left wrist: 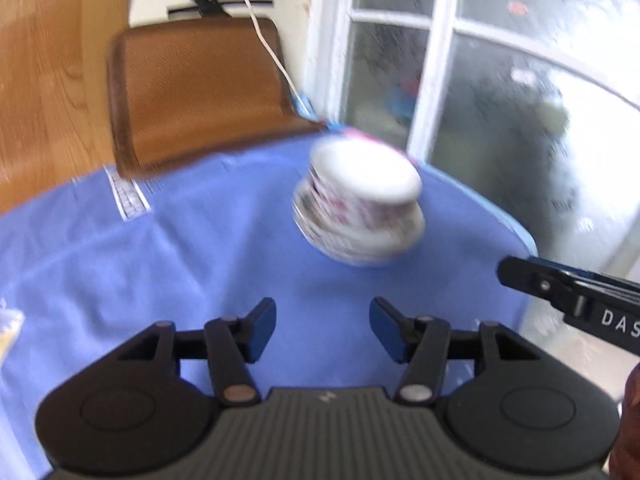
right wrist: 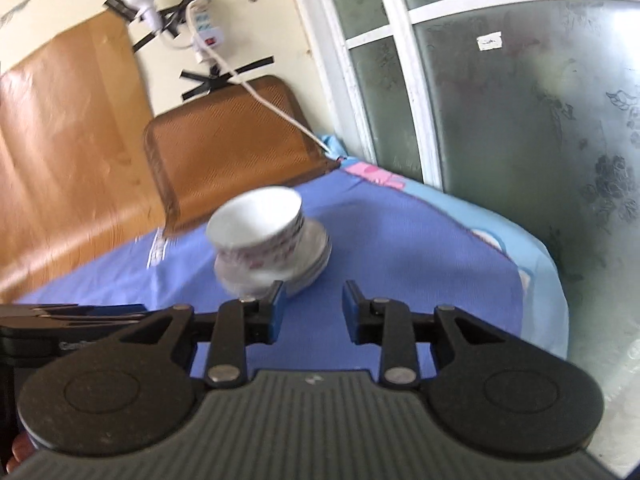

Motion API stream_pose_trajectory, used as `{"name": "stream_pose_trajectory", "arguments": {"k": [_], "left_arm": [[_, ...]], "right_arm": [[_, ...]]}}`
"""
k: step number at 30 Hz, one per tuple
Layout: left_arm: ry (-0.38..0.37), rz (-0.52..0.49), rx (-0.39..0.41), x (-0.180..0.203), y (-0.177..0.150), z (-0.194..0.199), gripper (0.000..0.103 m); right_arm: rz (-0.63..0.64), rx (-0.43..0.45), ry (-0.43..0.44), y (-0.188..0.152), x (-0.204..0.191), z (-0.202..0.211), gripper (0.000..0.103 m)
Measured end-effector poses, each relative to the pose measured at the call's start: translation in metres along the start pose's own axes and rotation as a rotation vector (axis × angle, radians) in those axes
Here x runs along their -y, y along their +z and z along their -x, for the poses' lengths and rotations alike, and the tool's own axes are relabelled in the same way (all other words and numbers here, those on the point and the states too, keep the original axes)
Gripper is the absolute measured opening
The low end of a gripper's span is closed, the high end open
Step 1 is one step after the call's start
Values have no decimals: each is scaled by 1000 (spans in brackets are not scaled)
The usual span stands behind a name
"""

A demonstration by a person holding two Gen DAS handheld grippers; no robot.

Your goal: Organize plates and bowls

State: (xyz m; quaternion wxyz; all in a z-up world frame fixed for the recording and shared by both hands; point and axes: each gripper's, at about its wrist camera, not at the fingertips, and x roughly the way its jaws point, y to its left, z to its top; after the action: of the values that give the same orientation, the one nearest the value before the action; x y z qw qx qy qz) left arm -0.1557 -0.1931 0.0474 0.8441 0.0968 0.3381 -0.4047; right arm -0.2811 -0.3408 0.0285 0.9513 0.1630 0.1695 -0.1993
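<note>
Bowls (left wrist: 360, 200) sit stacked on plates (right wrist: 316, 256) at twelve o'clock; left gripper (left wrist: 322, 326) and right gripper (right wrist: 312, 312), both spread and empty, seemingly need another target.

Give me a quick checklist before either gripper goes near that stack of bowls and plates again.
1. Left gripper empty, jaws apart: ok.
2. Right gripper empty, jaws apart: ok.
3. Bowls nested on the plates: ok.
4. Stack clear of both grippers: ok.
5. Stack upright: cannot tell, both views blurred.
6. Stack well inside the blue tablecloth edge: ok.
</note>
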Motion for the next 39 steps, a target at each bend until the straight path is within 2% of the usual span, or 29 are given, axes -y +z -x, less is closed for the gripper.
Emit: {"name": "stream_pose_trajectory", "arguments": {"k": [2, 5, 6, 7, 9, 10, 12, 17, 24, 32, 39], "left_arm": [[-12, 37, -24, -1, -7, 3, 53], [36, 72, 5, -1, -13, 13, 61], [46, 73, 17, 0, -16, 18, 69], [56, 69, 32, 3, -18, 23, 83], [84, 43, 78, 11, -21, 35, 100], [101, 27, 103, 13, -23, 41, 103], [135, -11, 140, 20, -25, 51, 103], [195, -70, 131, 32, -31, 53, 103], [271, -176, 175, 51, -38, 45, 103], [230, -181, 85, 53, -37, 19, 103], [234, -219, 43, 54, -37, 1, 103]], "right_arm": [[0, -12, -8, -8, -1, 5, 35], [-6, -50, -5, -19, 0, 12, 35], [-6, -57, -3, -22, -1, 14, 35], [-7, -65, 1, -25, 0, 16, 35], [-12, -73, 13, -28, 0, 21, 35], [-11, -75, 18, -30, -1, 23, 35], [-9, -77, 29, -32, -2, 28, 35], [-19, -77, 48, -40, -3, 38, 37], [-31, -85, 45, -43, -2, 35, 42], [-71, -92, 22, -45, 12, 25, 42], [-97, -81, 5, -45, 18, 15, 42]]}}
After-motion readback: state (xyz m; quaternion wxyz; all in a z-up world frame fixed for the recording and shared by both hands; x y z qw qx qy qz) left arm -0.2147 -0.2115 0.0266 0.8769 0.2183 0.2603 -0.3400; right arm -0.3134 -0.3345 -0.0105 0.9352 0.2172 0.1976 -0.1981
